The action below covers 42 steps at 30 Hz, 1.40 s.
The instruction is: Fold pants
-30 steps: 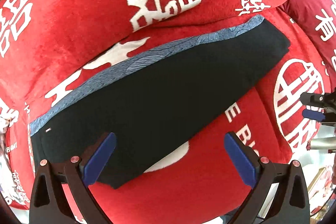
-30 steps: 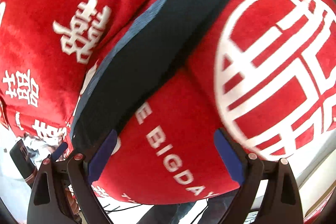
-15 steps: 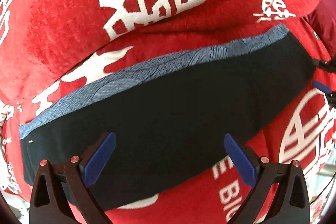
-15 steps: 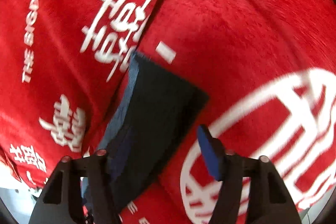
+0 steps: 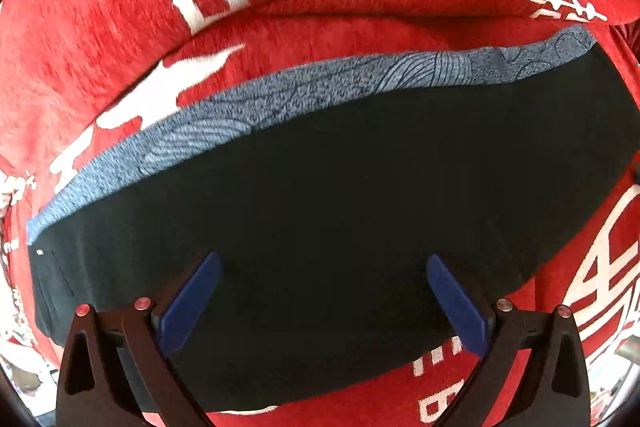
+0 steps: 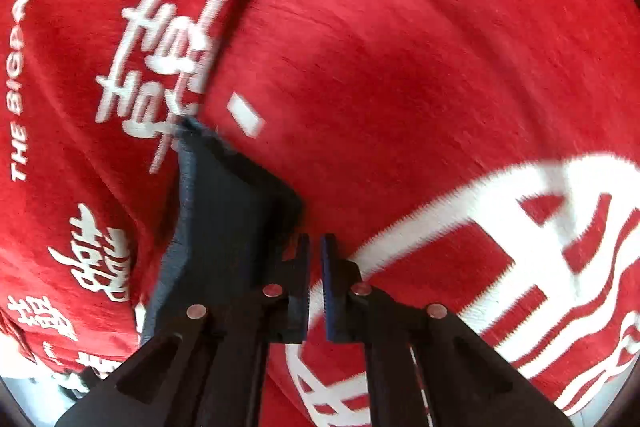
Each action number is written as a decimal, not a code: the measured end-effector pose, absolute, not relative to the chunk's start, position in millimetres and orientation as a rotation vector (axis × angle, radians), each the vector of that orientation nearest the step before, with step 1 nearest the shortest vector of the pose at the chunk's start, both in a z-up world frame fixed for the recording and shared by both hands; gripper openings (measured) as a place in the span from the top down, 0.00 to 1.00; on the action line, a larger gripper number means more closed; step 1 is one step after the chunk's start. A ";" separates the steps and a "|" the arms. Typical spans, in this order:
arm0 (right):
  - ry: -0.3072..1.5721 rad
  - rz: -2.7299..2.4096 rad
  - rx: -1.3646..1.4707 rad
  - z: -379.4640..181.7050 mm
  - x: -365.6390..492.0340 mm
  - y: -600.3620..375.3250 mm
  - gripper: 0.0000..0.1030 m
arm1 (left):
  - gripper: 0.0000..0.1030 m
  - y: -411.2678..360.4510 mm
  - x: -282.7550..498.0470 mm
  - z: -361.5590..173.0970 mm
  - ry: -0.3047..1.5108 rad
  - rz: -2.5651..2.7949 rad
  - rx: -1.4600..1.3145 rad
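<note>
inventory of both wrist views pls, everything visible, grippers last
pants: 1, dark navy with a patterned blue band along the far edge, lying as a long strip across the blanket; one end shows in the right wrist view
blanket: 1, red plush with white characters and lettering, under the pants, filling both views
clutter: count unclear, pale, at the lower left edge beyond the blanket, too small to identify
left gripper: 1, black with blue pads, jaws wide apart over the near edge of the pants
right gripper: 1, black with blue pads, jaws nearly closed with a narrow gap, at the end of the pants; any grip on cloth unclear
</note>
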State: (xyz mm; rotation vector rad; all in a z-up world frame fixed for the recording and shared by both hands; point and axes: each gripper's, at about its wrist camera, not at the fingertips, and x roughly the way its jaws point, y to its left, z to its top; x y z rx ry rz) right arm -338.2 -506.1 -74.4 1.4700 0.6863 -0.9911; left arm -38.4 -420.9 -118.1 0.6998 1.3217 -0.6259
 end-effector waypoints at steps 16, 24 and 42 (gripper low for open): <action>0.633 -0.877 1.520 -87.1 -307.3 -521.0 0.89 | 0.00 -412.5 -45.1 -125.4 1.321 -0.615 0.679; 0.628 -0.869 1.548 -87.7 -325.5 -510.4 0.80 | 0.00 -405.2 -47.6 -129.6 1.339 -0.633 0.677; 0.600 -0.746 1.355 -84.2 -295.8 -507.0 0.44 | 0.00 -479.0 -63.9 -152.1 1.268 -0.602 0.672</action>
